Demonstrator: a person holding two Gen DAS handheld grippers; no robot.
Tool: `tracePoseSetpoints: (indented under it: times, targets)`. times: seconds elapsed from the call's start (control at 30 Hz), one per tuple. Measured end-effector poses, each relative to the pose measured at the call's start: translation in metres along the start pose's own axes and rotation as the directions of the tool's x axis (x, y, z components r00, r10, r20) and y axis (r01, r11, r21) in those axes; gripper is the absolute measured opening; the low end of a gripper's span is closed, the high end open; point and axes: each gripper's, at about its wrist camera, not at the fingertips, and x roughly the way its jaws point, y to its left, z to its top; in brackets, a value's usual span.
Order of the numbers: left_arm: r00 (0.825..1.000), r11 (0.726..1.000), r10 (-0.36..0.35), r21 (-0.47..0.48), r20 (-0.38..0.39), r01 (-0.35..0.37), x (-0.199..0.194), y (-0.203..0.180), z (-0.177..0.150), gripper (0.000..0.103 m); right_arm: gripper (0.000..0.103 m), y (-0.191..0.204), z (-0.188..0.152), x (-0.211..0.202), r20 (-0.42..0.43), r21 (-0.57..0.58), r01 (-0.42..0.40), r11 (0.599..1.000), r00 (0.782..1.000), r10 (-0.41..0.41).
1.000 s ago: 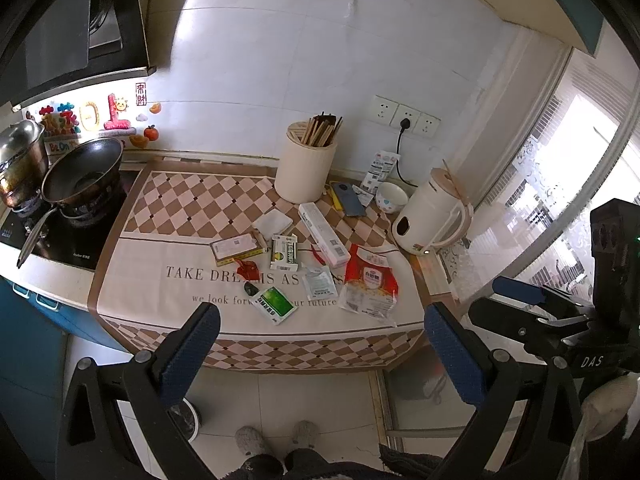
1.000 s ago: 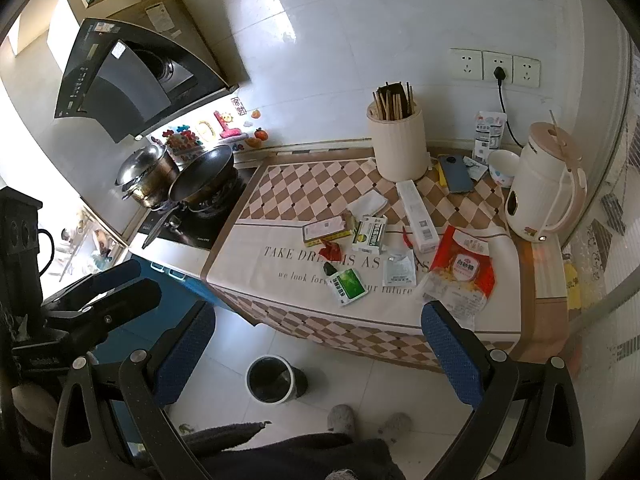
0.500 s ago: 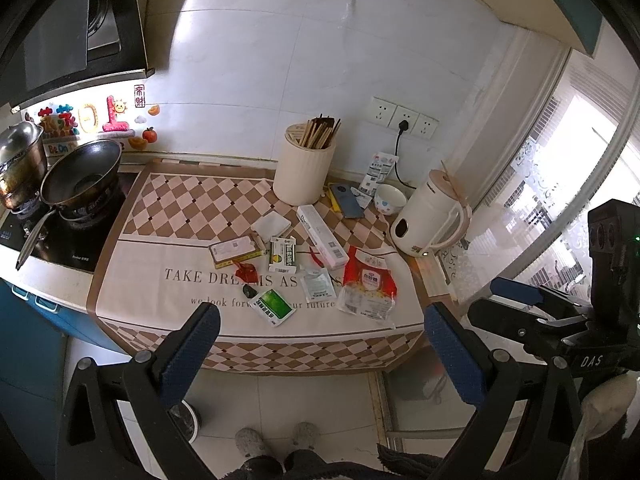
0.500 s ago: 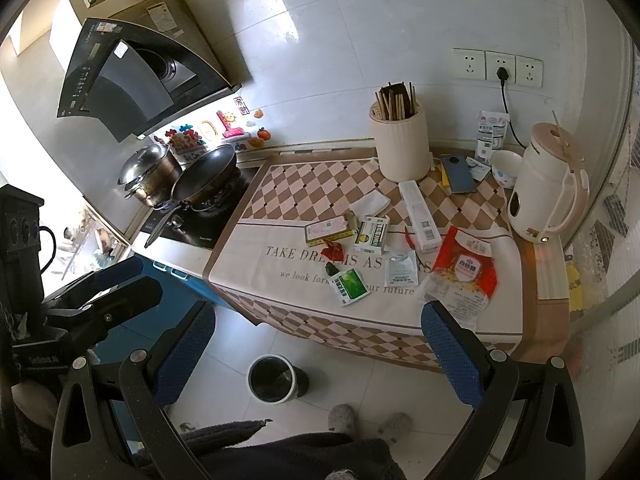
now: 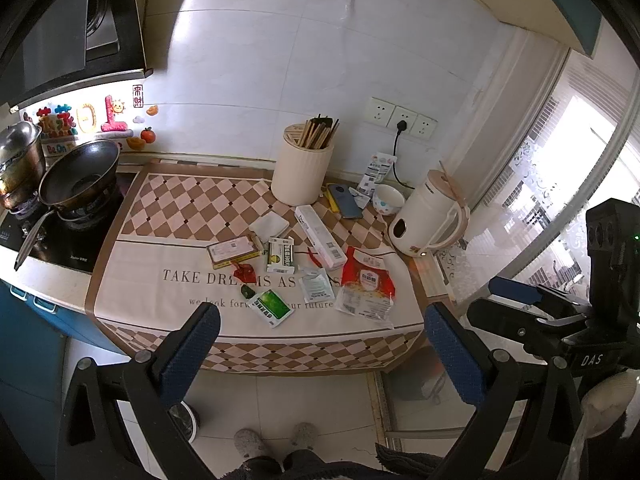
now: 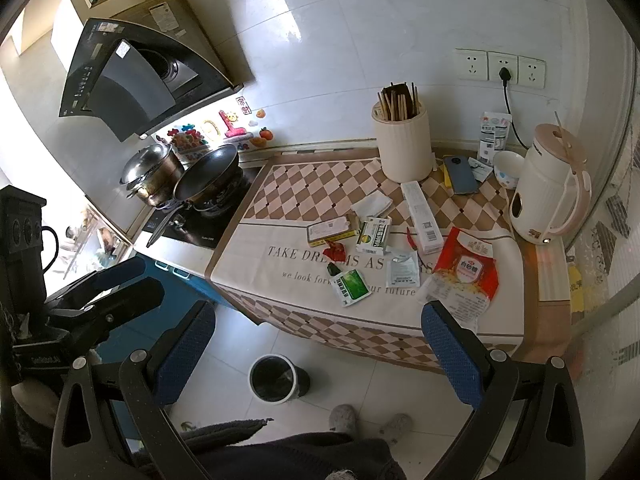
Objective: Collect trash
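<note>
Trash lies on the checkered cloth of the counter [image 5: 168,216]: a red and clear bag [image 5: 368,286] [image 6: 464,276], a green packet [image 5: 272,307] [image 6: 351,287], a white sachet [image 5: 316,286], a green-white box [image 5: 281,255] [image 6: 374,236], a yellow-edged box [image 5: 234,251], a long white box [image 5: 320,237], a red wrapper [image 5: 244,272]. A small black bin [image 6: 276,378] stands on the floor below. My left gripper [image 5: 320,354] and right gripper [image 6: 316,354] are open and empty, held back from the counter over the floor.
A chopstick holder [image 5: 302,174], phone [image 5: 346,202], small bowl [image 5: 388,199] and kettle [image 5: 430,220] stand at the back right. A wok [image 5: 76,178] and a pot [image 5: 18,156] sit on the stove at left. My feet [image 5: 276,442] are on the tiled floor.
Both cameras have drifted slightly; the counter sits a little lower and nearer in view. Nothing on the counter has moved, and both grippers stay open.
</note>
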Motion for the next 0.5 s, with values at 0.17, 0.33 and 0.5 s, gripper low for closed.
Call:
tracePoseSetpoints:
  times: [0.17, 0.33, 0.5]
  targets:
    - [1.000, 1.000, -0.002, -0.002, 0.001, 0.002, 0.0002, 0.0013, -0.0005, 0.103, 0.103, -0.0005, 0.0001, -0.0002, 0.001, 0.001, 0.000, 1.000, 1.000, 0.000]
    - [1.000, 1.000, -0.004, -0.002, 0.001, 0.004, -0.0007, 0.0001, 0.0000, 0.103, 0.103, 0.0004, 0.0002, -0.0005, 0.000, 0.000, -0.001, 1.000, 1.000, 0.001]
    - [1.000, 1.000, -0.002, -0.001, 0.001, 0.002, 0.0001, -0.0047, 0.0041, 0.103, 0.103, 0.0002, 0.0001, -0.0008, 0.001, 0.001, -0.001, 1.000, 1.000, 0.001]
